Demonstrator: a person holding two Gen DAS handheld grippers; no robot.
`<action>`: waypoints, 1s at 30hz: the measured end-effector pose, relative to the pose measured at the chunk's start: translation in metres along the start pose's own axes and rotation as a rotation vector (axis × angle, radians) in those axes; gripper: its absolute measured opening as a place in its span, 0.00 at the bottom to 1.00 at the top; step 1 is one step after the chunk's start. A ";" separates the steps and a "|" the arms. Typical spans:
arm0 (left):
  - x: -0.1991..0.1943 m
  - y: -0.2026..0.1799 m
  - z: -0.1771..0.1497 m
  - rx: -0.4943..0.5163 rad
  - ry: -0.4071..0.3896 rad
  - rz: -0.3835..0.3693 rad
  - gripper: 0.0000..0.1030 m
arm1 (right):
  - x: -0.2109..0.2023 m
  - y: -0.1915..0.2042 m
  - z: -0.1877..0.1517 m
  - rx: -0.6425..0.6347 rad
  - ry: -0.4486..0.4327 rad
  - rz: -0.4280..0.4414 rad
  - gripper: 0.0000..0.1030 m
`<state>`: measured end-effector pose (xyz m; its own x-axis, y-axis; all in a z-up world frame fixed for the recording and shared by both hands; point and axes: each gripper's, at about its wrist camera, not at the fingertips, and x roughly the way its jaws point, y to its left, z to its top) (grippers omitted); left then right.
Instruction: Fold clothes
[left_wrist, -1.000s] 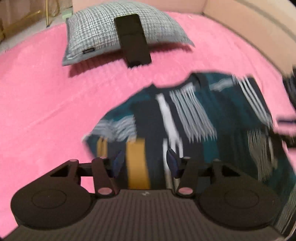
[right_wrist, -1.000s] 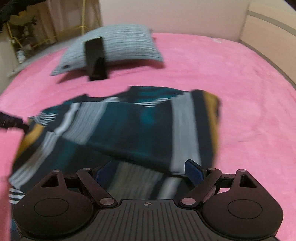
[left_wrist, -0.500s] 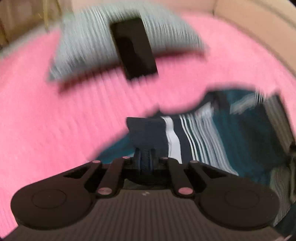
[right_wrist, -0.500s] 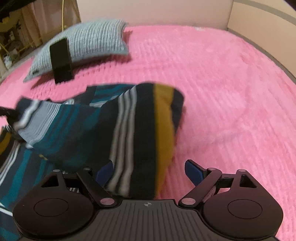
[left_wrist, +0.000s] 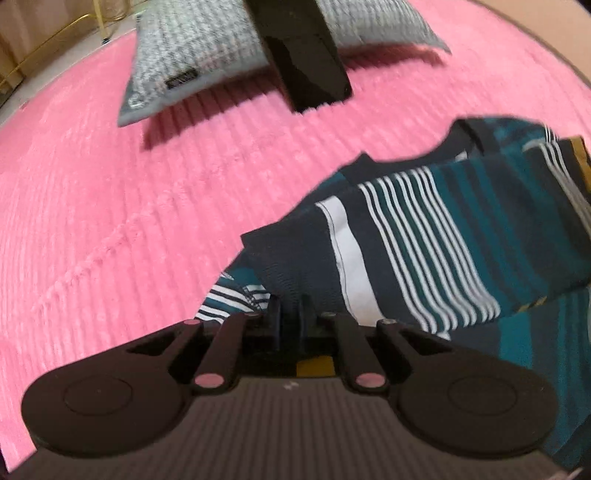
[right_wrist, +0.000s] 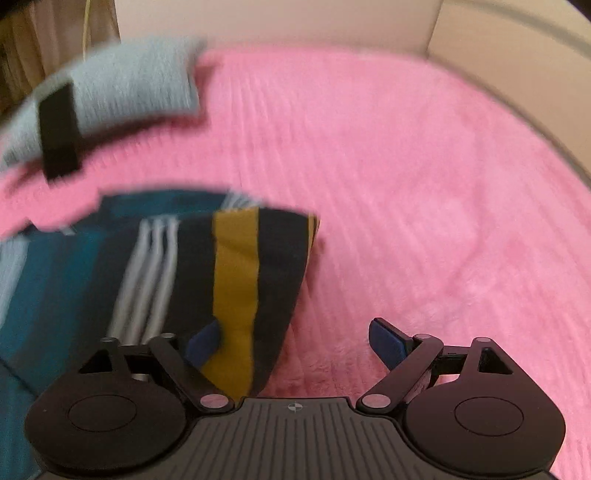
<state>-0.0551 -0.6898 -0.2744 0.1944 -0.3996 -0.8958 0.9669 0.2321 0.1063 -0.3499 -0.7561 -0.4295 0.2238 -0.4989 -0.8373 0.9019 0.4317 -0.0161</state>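
A striped shirt (left_wrist: 424, 240) in teal, navy, white and mustard lies on the pink bedspread (left_wrist: 129, 206), with one layer folded over the rest. My left gripper (left_wrist: 291, 317) is shut on the navy edge of that folded layer, which rises from between its fingers. In the right wrist view the shirt's (right_wrist: 155, 266) mustard-striped end lies at the lower left. My right gripper (right_wrist: 295, 343) stands wide open; its left pad (right_wrist: 205, 341) rests against the cloth and its right pad (right_wrist: 388, 345) is over bare bedspread (right_wrist: 406, 203).
A grey woven pillow (left_wrist: 207, 48) lies at the far side with a black flat slab (left_wrist: 306, 62) leaning on it; both also show blurred as the pillow (right_wrist: 129, 85) and slab (right_wrist: 59, 129). A beige bed frame (right_wrist: 517, 44) borders the far and right edges.
My left gripper closed on the shirt's navy edge and carried it over the rest. The right gripper, still open, slid right, so the shirt now sits at its left.
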 end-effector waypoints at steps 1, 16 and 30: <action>0.002 -0.001 0.000 0.009 0.004 0.002 0.08 | 0.005 0.000 0.002 -0.022 -0.002 0.004 0.85; -0.034 -0.041 -0.044 0.153 -0.052 0.003 0.20 | -0.043 0.001 -0.048 -0.010 0.044 0.129 0.85; -0.094 -0.139 -0.150 0.239 0.046 -0.057 0.34 | -0.109 -0.056 -0.137 0.081 0.142 0.101 0.85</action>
<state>-0.2321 -0.5515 -0.2700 0.1360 -0.3636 -0.9216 0.9888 -0.0086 0.1493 -0.4753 -0.6227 -0.4128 0.2649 -0.3423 -0.9015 0.9056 0.4094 0.1107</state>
